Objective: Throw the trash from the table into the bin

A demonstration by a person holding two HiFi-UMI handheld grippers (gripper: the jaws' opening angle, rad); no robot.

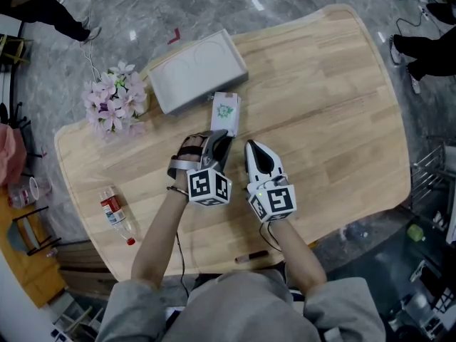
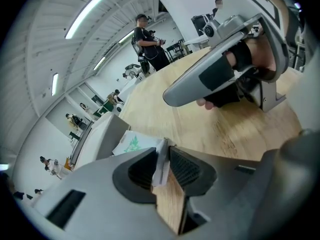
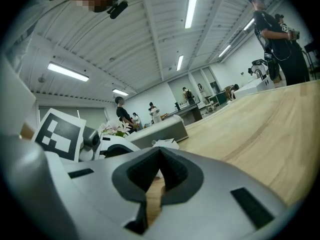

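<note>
A white packet with a green print (image 1: 226, 111) lies flat on the wooden table (image 1: 335, 105), just in front of a grey rectangular box (image 1: 196, 73). My left gripper (image 1: 218, 137) points down at the packet's near end. In the left gripper view the packet's (image 2: 131, 143) thin edge stands between the dark pads (image 2: 186, 168), and the left gripper (image 2: 164, 151) is shut on it. My right gripper (image 1: 257, 149) rests beside it to the right, a little short of the packet. Seen in its own view, the right gripper (image 3: 160, 152) is shut on nothing. No bin shows in any view.
Pink artificial flowers (image 1: 114, 98) lie left of the grey box. A plastic bottle with a red label (image 1: 116, 216) lies near the table's left front edge, and a small brown stick-like thing (image 1: 251, 256) by the near edge. People stand around the room (image 2: 149, 41).
</note>
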